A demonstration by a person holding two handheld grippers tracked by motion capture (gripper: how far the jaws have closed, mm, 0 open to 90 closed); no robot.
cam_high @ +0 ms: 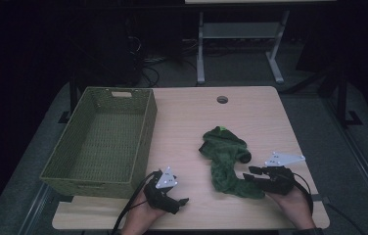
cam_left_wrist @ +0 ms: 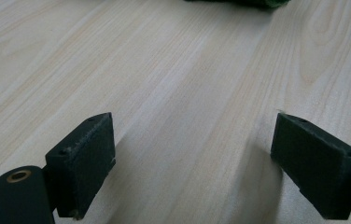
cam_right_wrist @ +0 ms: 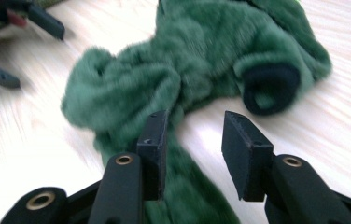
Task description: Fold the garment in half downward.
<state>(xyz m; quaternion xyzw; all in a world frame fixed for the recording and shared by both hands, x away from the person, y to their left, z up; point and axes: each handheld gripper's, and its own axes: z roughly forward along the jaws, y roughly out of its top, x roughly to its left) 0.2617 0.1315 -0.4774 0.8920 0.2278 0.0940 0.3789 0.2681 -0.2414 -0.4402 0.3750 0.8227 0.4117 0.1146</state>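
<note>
Your right gripper [cam_right_wrist: 194, 140] is released beside the green cloth [cam_right_wrist: 197, 60]; next, grasp it and carry it to the basket [cam_high: 101, 142].

Materials & finishes: cloth, wood, wicker, plastic.
Green garment [cam_right_wrist: 201, 60] = fluffy plush cloth, matt, w/ a smoother dark knit cuff [cam_right_wrist: 271, 86]. Table [cam_high: 250, 117] = pale wood-grain top, smooth, slight sheen in the left gripper view. Basket [cam_high: 101, 142] = olive woven wicker-type weave, rough, matt. Left gripper [cam_left_wrist: 192, 163] & right gripper [cam_right_wrist: 193, 154]: black matt plastic-looking jaws, pad faces a bit grainy, brass-coloured metal rivets at the joints. Grey plate [cam_high: 284, 159] on the right gripper looks flat, smooth, light grey; the material itself can't be told.
</note>
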